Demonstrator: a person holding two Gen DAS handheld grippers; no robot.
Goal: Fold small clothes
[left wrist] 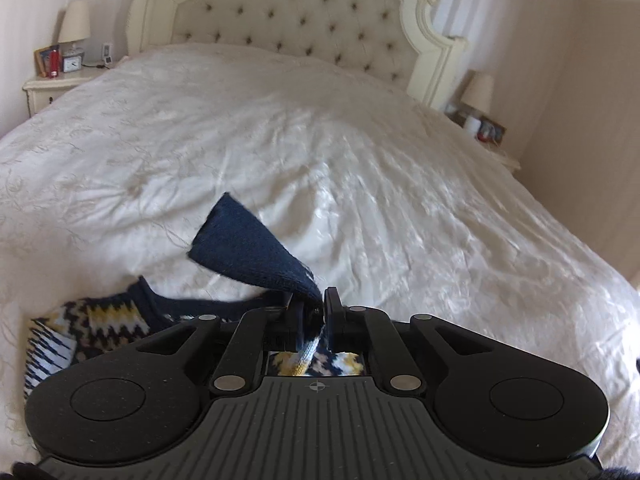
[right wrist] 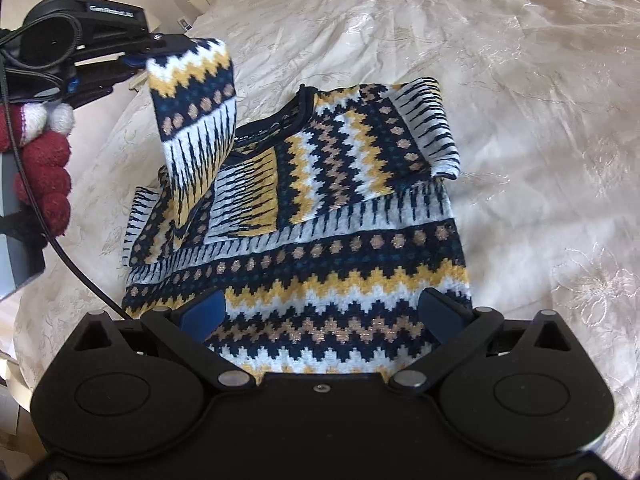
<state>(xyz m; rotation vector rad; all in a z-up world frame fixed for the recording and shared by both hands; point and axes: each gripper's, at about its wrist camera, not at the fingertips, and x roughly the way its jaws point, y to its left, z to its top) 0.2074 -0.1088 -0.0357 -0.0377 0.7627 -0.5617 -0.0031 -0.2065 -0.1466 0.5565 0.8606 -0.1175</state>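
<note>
One garment matters here, a small patterned knit sweater (left wrist: 100, 320), and the left wrist view shows only part of it, lying on the white bed (left wrist: 360, 160) at the lower left. The left claw (left wrist: 318, 306) is clenched on a sleeve (left wrist: 256, 248) of it: the dark navy cuff end sticks out past the tips, and a strip of the patterned knit runs back between the closed fingers. Judging by how the cuff flops and creases, the knit is soft, light and limp, with enough texture that it should not slip from the pads. No container shows in this view; a nightstand (left wrist: 60, 88) beside the bed carries a lamp (left wrist: 75, 22) and a small clock (left wrist: 71, 65).

Seen from the right wrist, the sweater (right wrist: 320, 232) lies flat on the bed (right wrist: 520, 80), collar away from the camera, with the far right sleeve already laid over the chest. The left claw (right wrist: 140, 56), held by a hand in a red knitted glove (right wrist: 44, 168), lifts the other sleeve (right wrist: 196, 120) so it hangs in the air over the left side of the body. The right claw (right wrist: 320, 316) is released, its blue-padded fingers (right wrist: 204, 312) spread wide just above the hem, with nothing pinched. As a judgement, cuffs, hem corners and shoulder seams are the best places to take hold, since a thick edge gives the pads something to bite. No basket, box or drawer is visible here either.
</note>
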